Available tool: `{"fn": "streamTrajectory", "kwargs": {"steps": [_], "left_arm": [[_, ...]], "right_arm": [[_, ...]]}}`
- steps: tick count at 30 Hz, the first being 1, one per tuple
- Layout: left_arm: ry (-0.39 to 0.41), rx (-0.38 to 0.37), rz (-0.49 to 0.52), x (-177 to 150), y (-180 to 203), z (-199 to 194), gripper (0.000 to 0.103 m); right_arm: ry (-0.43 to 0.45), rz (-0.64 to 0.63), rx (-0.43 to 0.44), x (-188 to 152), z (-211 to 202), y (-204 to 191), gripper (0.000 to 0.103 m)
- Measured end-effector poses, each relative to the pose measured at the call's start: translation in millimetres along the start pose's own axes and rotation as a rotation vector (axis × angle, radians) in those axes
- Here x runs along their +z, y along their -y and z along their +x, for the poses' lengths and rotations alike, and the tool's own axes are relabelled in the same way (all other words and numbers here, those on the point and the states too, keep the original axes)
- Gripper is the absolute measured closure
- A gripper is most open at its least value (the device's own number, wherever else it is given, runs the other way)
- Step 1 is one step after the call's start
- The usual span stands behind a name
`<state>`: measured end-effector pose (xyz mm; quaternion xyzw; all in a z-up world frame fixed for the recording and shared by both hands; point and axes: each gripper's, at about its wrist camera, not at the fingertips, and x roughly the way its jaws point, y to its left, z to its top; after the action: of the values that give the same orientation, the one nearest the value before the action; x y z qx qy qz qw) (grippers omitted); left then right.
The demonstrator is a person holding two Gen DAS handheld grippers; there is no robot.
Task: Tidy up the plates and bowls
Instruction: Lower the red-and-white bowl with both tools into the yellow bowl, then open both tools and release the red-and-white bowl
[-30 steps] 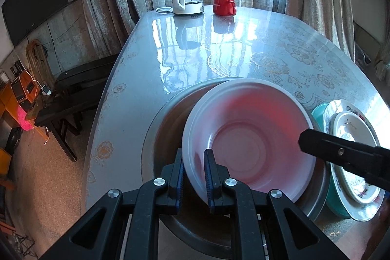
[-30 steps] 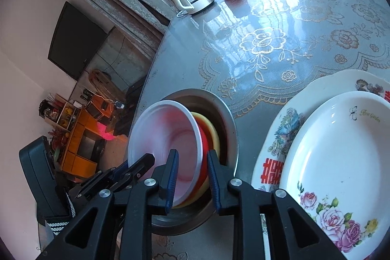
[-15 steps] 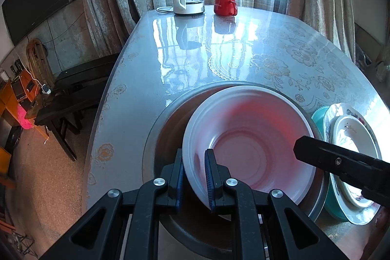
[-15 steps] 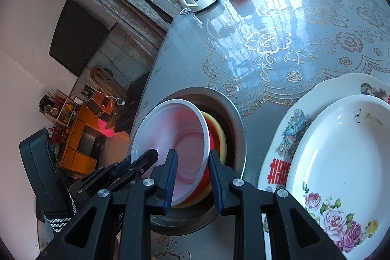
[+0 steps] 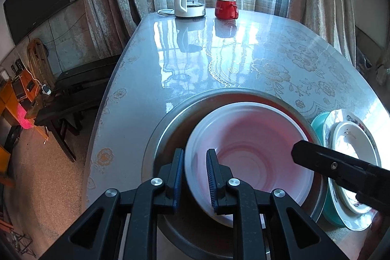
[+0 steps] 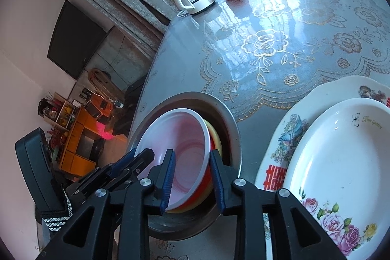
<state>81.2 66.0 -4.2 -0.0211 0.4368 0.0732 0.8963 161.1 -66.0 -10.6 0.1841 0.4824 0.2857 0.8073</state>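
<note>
White plastic, with a pink glow coming through from the red underneath, that was the top bowl point(image 5: 248, 157) of the stack, and the left tool point(image 5: 193, 177) had its near rim pinched between the two blue pads, one pad outside the wall and one inside. The bowl sat tilted in the nest, its left side riding higher than the right. Under it were a red bowl point(image 6: 203, 183) and a yellow bowl point(image 6: 215, 138), and all three sat inside a big steel basin point(image 5: 168, 128) on the table point(image 5: 243, 60).

Over on the right side, the right tool point(image 6: 192, 179) hovered just above the basin's near edge with its jaws set moderately apart, gripping nothing. From its camera the white bowl's right rim showed in the gap between the pads, but I couldn't tell if either pad actually touched it. In the left view one black finger of it poked in over the basin's right edge.

Just beside the basin was the plate pile: a white plate with pink roses point(image 6: 341, 157) on top of a larger plate with a bird and a red double-happiness mark point(image 6: 280, 150), with a teal dish point(image 5: 319, 121) under those.

Way at the far end of the table, well apart from all this, were a glass kettle point(image 5: 189, 3) and a red mug point(image 5: 225, 8).
</note>
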Motion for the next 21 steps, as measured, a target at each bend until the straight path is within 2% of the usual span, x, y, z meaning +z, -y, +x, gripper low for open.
{"fn": "streamTrajectory", "kwargs": {"steps": [3,6,11,15,19,21], "left_arm": [[0.006,0.016,0.012,-1,2,1,0.084],[-0.001,0.0,0.003,-1,0,0,0.084],[0.01,-0.012,-0.013,1,-4,-6,0.082],[0.04,-0.025,-0.031,3,-8,-15,0.061],[0.063,-0.012,-0.026,4,-8,-22,0.056],[0.066,-0.011,-0.028,4,-9,-24,0.051]], "right_arm": [[-0.001,-0.007,-0.006,0,1,-3,0.072],[0.002,-0.01,-0.008,0,1,-3,0.072],[0.044,-0.018,-0.004,2,-8,-4,0.072],[0.08,-0.019,-0.005,1,-17,-1,0.072],[0.094,-0.007,-0.005,2,-21,2,0.072],[0.098,-0.003,-0.008,2,-23,4,0.072]]}}
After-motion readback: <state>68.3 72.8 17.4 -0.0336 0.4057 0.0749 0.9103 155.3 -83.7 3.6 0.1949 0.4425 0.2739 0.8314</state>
